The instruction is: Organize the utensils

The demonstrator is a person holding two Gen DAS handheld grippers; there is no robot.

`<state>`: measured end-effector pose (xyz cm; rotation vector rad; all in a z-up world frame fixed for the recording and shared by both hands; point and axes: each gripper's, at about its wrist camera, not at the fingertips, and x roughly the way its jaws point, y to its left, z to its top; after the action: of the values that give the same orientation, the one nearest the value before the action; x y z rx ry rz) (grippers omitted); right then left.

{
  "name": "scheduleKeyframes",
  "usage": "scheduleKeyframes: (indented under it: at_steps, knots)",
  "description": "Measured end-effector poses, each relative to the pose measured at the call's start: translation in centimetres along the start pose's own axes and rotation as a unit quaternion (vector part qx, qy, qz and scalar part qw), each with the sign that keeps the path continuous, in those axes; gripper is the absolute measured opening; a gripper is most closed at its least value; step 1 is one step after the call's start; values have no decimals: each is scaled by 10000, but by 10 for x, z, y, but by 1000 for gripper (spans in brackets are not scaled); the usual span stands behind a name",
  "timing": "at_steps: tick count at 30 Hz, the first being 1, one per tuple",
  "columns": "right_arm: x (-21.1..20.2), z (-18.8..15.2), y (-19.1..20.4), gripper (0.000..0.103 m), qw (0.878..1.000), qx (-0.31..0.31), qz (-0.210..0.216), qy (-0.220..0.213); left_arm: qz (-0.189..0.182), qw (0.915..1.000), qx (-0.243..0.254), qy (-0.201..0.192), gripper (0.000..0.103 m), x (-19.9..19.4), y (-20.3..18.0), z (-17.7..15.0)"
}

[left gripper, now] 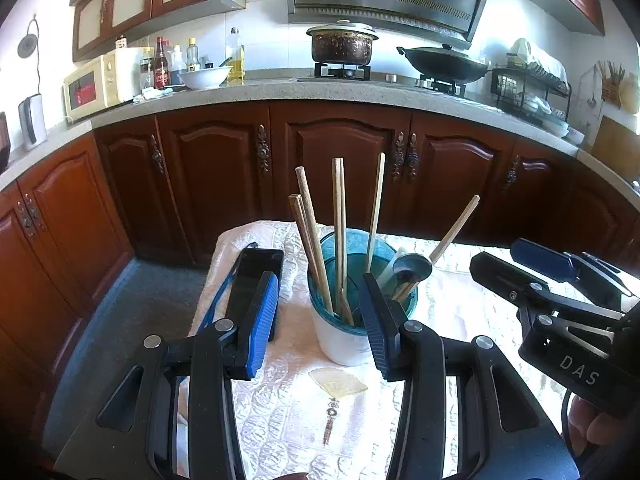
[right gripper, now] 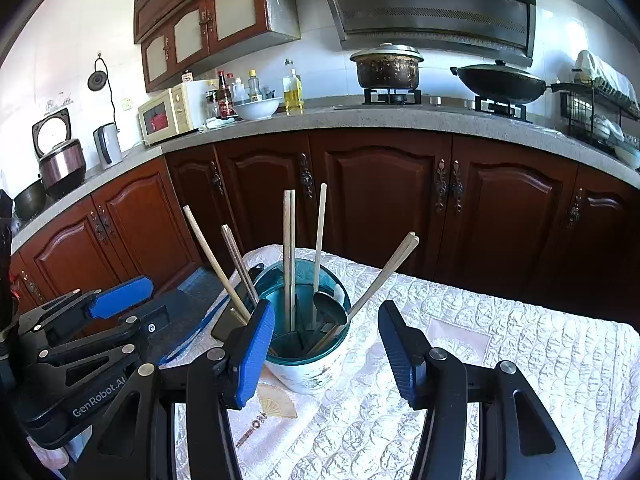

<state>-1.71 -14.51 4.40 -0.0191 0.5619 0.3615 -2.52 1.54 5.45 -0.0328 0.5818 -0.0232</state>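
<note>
A white holder with a teal rim (left gripper: 340,340) (right gripper: 308,376) stands on the cloth-covered table (left gripper: 280,420). Several wooden chopsticks (left gripper: 339,220) (right gripper: 289,240) and a dark spoon (left gripper: 412,269) (right gripper: 329,309) stick up out of it. My left gripper (left gripper: 320,292) is open just in front of the holder, its right finger overlapping the rim. From the right wrist view the left gripper (right gripper: 160,296) sits apart, left of the holder. My right gripper (right gripper: 326,312) (left gripper: 496,254) is open too, near the holder's right side, with nothing pressed between its pads.
A black phone-like slab with a blue strap (left gripper: 256,280) (right gripper: 224,322) lies left of the holder. A fan-shaped print (left gripper: 338,382) marks the cloth. Behind the table runs a counter with wooden cabinets (left gripper: 340,152), a stove, pots and a microwave (left gripper: 96,84).
</note>
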Motion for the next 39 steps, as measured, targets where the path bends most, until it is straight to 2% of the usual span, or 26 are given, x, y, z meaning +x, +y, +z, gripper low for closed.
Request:
scheduleKeyframes:
  at_steps: [39]
  knots:
    - [6,-1,3,56,9999,-105,-64,38,110,9999,23,19,41,4,-3,-3]
